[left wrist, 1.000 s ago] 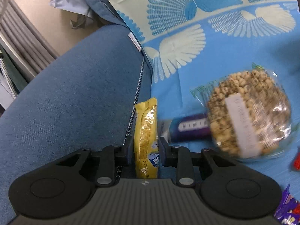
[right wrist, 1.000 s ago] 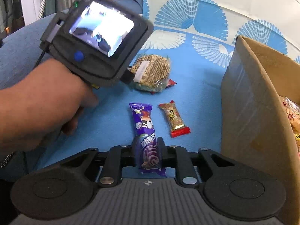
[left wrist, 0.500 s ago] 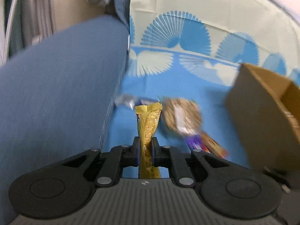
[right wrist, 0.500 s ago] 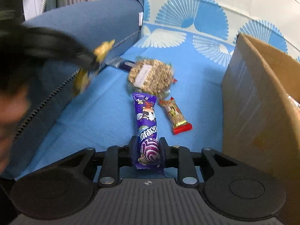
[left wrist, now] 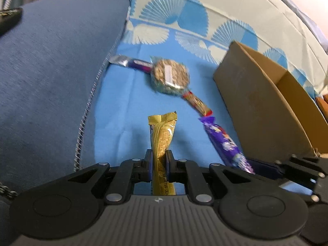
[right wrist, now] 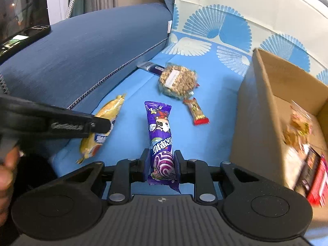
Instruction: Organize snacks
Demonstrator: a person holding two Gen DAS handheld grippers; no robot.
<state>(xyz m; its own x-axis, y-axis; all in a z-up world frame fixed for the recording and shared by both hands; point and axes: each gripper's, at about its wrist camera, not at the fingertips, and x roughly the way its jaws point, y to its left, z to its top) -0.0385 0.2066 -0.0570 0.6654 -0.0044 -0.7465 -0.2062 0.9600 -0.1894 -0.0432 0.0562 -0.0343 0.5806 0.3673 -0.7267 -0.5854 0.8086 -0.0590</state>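
Left hand-held gripper (left wrist: pixel 158 165) clamped on slim yellow foil snack pack (left wrist: pixel 162 141), right hand-held gripper (right wrist: pixel 161 167) clamped on long purple wrapped snack bar (right wrist: pixel 161 135), both packs pointing lengthwise straight ahead, lifted over blue patterned sofa cover (right wrist: pixel 215 127). Open brown cardboard box (right wrist: pixel 264 110) with snacks inside to the right, just beside right gripper, farther from left. Round clear bag of puffed grains (right wrist: pixel 177 81), small red-ended bar (right wrist: pixel 195 111), dark purple bar (right wrist: pixel 151 67) lying ahead by blue sofa armrest (right wrist: pixel 86 57).
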